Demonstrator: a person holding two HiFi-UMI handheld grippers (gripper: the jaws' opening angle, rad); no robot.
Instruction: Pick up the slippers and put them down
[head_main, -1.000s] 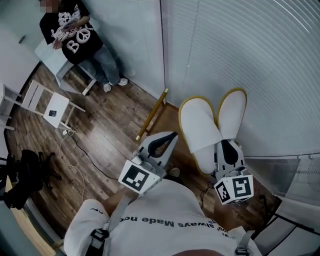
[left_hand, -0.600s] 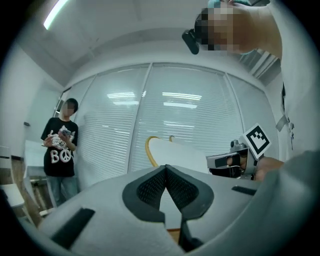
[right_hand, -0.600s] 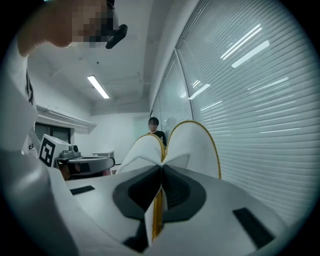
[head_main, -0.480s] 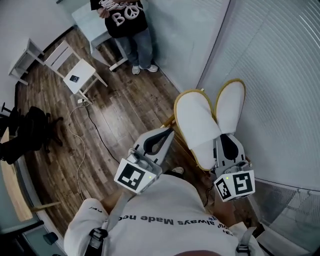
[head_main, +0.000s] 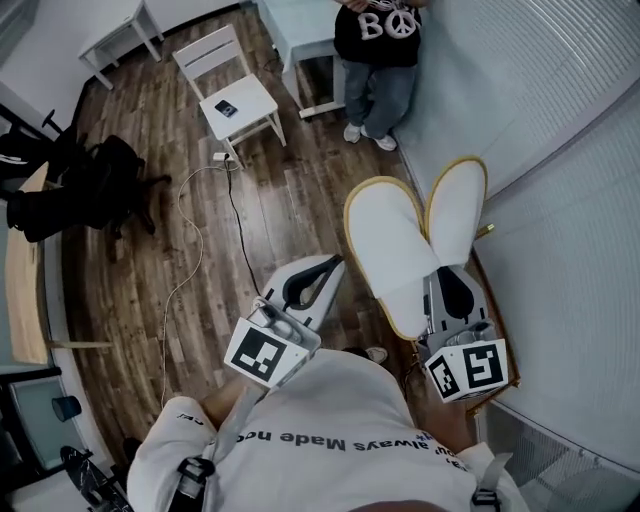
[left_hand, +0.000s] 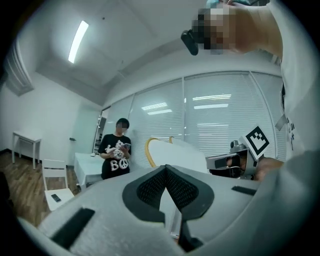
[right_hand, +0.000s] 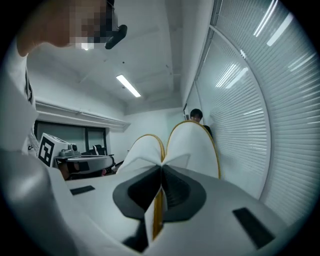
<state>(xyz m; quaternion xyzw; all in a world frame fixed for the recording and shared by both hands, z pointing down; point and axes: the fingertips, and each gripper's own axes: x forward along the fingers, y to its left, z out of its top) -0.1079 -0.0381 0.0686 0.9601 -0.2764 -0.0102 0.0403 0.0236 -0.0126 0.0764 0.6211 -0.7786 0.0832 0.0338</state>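
Note:
Two white slippers with yellow trim are held together in the air, heels down and toes up: the wider one on the left, the narrower one on the right. My right gripper is shut on their heel ends. The right gripper view shows both soles rising from between the pressed pads. My left gripper hovers beside them on the left, shut, with nothing between its pads. From the left gripper view, the slippers stand ahead and to the right of the shut left gripper.
A person in a black T-shirt stands by the wall near a white table. A white chair holds a small dark item. A cable snakes over the wooden floor. Dark gear lies left. Window blinds fill the right.
The room has swept across the head view: the person, chair and floor shifted rightward and up. Both grippers and the held slippers keep their places relative to each other.

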